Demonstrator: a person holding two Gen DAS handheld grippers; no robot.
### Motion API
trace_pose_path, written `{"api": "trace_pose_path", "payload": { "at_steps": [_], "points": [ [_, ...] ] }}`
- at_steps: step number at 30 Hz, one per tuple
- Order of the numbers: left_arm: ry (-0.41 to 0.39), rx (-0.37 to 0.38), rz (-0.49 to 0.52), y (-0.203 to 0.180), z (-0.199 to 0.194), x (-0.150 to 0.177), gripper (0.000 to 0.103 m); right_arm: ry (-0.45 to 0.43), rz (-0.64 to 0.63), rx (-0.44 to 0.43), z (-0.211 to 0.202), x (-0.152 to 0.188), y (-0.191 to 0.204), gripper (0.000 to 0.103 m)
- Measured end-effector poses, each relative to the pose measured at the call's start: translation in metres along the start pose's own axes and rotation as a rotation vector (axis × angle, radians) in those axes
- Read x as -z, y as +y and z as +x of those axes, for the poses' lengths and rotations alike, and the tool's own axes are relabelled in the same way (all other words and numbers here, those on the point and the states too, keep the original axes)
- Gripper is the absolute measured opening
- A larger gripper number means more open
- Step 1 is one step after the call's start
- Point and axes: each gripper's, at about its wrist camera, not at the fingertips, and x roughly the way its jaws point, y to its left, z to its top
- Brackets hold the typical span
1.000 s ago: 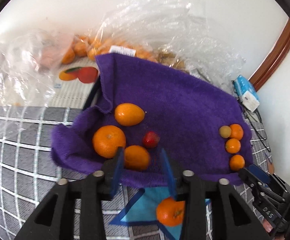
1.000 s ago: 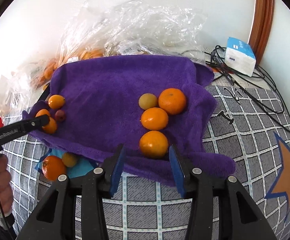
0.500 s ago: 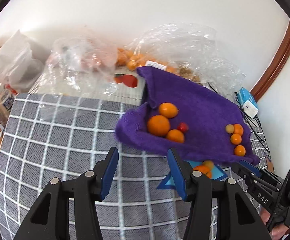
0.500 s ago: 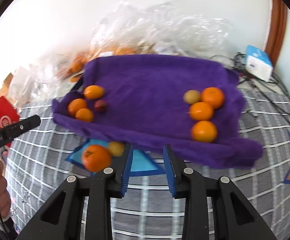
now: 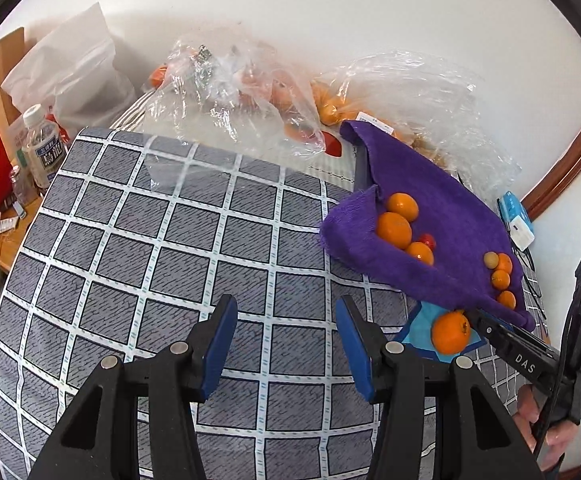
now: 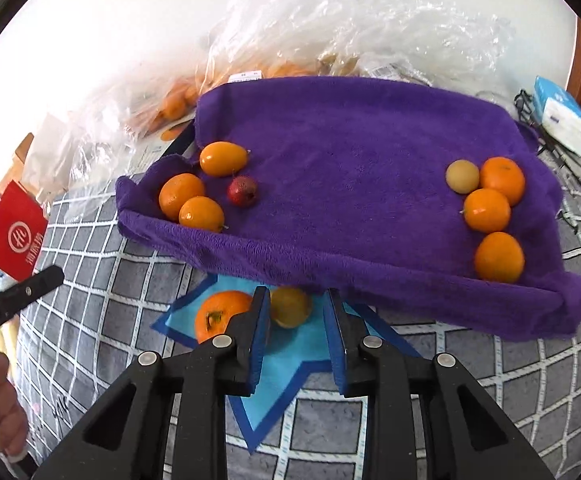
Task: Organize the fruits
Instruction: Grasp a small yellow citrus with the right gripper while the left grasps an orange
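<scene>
Fruit already sits in two clusters on your purple towel [image 6: 350, 152]; two pieces remain below it. Your right gripper [image 6: 296, 334] is closing toward the small yellow fruit [image 6: 290, 306], not yet gripping; your left gripper [image 5: 286, 344] is partly open and empty.

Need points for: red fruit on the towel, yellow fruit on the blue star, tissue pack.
red fruit [image 6: 242, 191], right wrist view, middle of its skin
yellow fruit [image 6: 292, 306], right wrist view, its visible face between the jaws
tissue pack [image 6: 561, 119], right wrist view, its white top face
</scene>
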Motion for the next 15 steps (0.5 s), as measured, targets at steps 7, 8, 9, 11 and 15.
{"api": "trace_pose_path", "payload": {
  "at_steps": [7,8,9,11,15],
  "points": [
    [0.003,-0.001,-0.011,0.006,0.004,-0.001,0.049,0.082,0.032,-0.064,0.022,-0.008,-0.001,0.026],
    [0.004,-0.001,-0.012,0.006,0.004,-0.001,0.049,0.077,0.017,-0.057,0.022,-0.007,0.001,0.023],
    [0.005,-0.001,-0.01,0.006,0.005,-0.001,0.049,0.068,0.0,-0.039,0.02,-0.006,0.003,0.023],
    [0.004,0.0,-0.006,0.004,0.005,0.0,0.049,0.033,-0.016,0.018,0.013,-0.002,0.002,0.023],
    [0.017,0.016,0.009,-0.006,0.011,0.003,0.049,0.006,-0.016,0.06,-0.007,0.01,-0.018,0.023]
  ]
}}
